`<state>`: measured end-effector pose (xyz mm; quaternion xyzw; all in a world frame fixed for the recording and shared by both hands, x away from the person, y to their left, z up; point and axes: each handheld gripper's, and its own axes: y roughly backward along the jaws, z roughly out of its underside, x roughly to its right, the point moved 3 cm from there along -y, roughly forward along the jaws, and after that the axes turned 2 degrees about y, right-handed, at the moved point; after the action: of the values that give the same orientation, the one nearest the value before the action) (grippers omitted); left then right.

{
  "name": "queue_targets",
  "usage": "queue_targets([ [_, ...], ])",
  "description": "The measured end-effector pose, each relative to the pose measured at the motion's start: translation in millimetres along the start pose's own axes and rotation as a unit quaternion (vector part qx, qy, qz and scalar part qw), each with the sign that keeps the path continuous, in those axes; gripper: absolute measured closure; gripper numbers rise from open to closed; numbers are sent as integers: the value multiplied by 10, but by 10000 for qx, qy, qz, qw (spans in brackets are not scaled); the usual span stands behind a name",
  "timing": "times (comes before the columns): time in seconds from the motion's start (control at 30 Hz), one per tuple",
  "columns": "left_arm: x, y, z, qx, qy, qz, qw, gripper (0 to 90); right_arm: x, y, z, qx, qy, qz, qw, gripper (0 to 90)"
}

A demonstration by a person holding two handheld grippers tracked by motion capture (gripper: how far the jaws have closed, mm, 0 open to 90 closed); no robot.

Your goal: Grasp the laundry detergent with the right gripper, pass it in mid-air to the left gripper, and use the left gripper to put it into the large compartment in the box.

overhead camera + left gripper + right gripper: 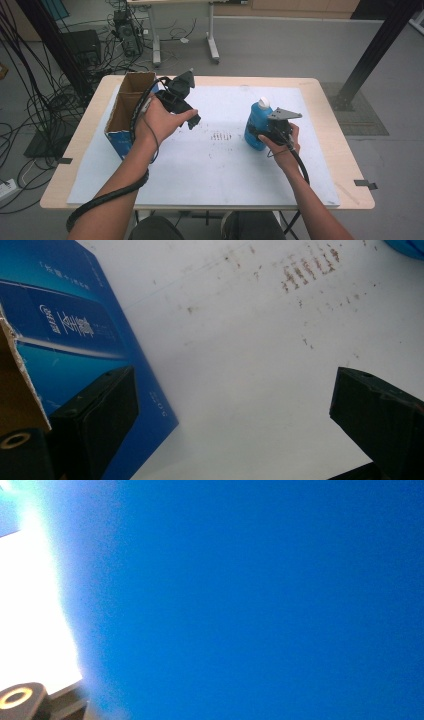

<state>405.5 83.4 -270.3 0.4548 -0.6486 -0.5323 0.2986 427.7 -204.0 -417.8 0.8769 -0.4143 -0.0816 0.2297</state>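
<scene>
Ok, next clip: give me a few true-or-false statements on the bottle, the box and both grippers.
1. The right gripper is clamped on the blue bottle. True.
2. The bottle lies on its side. False: it stands upright, white cap on top.
3. The left gripper holds the cardboard box. False: its jaws stand apart with nothing between them, beside the box.
4. The box is open at the top. True.
5. The bottle stands inside the box. False: it stands on the white sheet, well away from the box.
</scene>
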Motion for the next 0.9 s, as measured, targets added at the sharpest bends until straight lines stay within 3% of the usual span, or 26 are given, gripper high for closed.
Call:
queue_targets([
  [0.9, 7, 53, -15, 26, -76, -2, 10000, 61, -1, -2, -6, -18, -3, 7, 10000, 434],
])
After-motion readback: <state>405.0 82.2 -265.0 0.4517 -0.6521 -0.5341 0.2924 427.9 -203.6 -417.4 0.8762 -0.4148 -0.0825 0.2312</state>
